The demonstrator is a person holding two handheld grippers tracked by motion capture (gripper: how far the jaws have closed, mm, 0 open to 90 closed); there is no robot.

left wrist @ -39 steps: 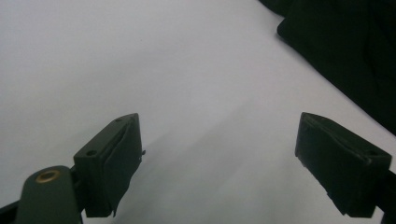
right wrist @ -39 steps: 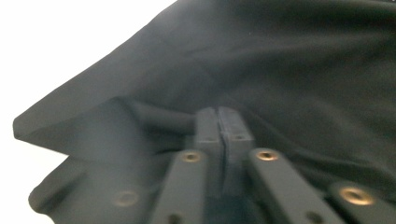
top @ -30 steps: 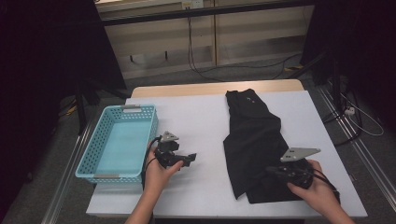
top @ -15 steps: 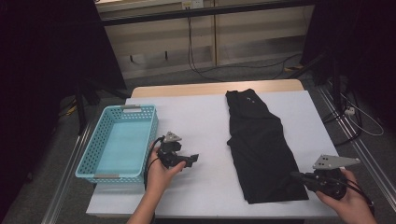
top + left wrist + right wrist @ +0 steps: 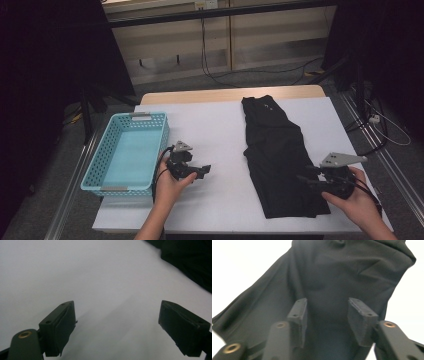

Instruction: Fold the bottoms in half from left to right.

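A black garment [image 5: 277, 150] lies flat and lengthwise on the right half of the white table [image 5: 215, 125]. My right gripper [image 5: 304, 181] is at the garment's near right edge and points left over the cloth. Its jaws have just been opening. In the right gripper view the right gripper [image 5: 327, 307] stands apart above the dark fabric [image 5: 337, 277], and the pads pinch nothing. My left gripper [image 5: 204, 170] rests near the table's middle front, open and empty. In the left gripper view the left gripper [image 5: 117, 312] frames bare white table, with the garment [image 5: 190, 262] at the top right.
A light blue plastic basket [image 5: 100, 155] stands at the table's left edge, just left of my left hand. White tabletop lies between the basket and the garment. Dark floor, cables and a metal rail surround the table.
The right gripper drew the garment's bunched lower end out toward the front right, then let it go and came back a little left. The cloth now lies straight. The left gripper kept still.
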